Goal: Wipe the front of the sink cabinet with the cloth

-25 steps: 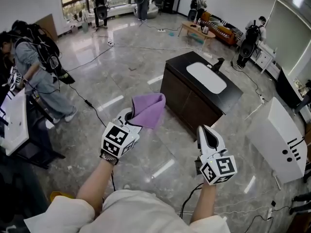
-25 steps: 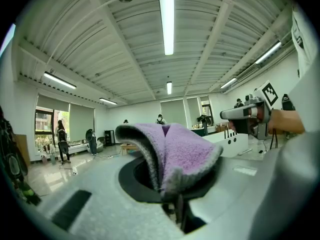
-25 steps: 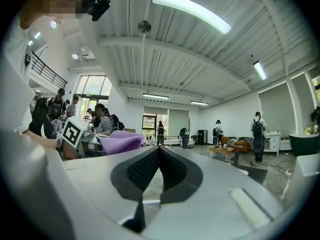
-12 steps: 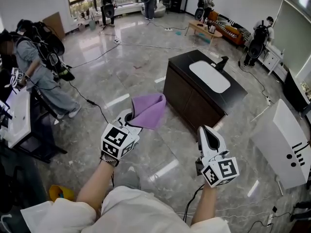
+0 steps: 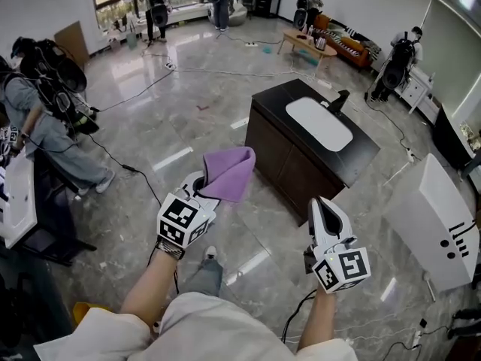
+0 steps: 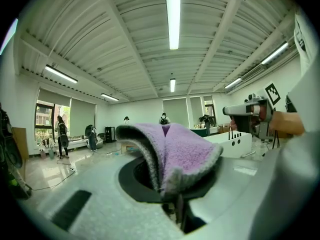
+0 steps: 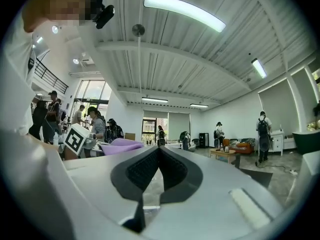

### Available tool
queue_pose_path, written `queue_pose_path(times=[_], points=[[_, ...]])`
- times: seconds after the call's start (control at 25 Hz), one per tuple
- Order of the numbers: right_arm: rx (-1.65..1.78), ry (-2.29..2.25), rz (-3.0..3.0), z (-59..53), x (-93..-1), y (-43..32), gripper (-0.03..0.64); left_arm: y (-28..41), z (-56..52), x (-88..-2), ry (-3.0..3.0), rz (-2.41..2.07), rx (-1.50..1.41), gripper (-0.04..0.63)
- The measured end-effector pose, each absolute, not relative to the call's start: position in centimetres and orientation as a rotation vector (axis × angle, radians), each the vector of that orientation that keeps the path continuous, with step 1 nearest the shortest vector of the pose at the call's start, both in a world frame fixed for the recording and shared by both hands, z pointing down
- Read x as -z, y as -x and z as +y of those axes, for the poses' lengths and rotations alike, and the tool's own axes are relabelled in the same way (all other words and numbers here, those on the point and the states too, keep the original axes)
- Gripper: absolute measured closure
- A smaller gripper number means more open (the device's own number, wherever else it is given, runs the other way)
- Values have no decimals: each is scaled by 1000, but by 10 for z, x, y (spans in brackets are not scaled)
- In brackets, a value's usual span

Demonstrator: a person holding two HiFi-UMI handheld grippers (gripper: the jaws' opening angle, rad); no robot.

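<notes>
jaws of the left gripper [image 5: 200, 188] pinch a folded purple cloth [image 5: 230, 171] held in the air. the right gripper [image 5: 323, 203], at 4 o'clock from it, has its jaws pressed together on nothing. the dark sink cabinet [image 5: 289, 168] stands apart at the cloth's 2 o'clock.

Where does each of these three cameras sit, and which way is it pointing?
Head view: on the person's head, looking steeply down at the floor, the sink cabinet, both forearms, the left gripper and right gripper.
Left gripper view: on the left gripper, tilted up toward the ceiling, its jaws shut on the purple cloth.
Right gripper view: on the right gripper, also tilted up, its jaws closed and empty.
Shared: the cloth shows in all three.
</notes>
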State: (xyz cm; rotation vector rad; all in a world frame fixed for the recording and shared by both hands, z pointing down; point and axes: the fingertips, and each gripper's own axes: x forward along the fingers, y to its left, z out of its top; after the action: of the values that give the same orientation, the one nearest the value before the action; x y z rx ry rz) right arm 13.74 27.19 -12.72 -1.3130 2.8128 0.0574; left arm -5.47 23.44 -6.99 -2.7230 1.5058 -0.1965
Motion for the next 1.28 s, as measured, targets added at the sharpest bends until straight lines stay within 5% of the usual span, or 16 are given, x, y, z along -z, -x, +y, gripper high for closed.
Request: queue_pose_path(times=[1.28], points=[[10, 1496, 2728, -23, 123, -35, 611, 167, -75, 71, 2780, 1393, 209, 552]])
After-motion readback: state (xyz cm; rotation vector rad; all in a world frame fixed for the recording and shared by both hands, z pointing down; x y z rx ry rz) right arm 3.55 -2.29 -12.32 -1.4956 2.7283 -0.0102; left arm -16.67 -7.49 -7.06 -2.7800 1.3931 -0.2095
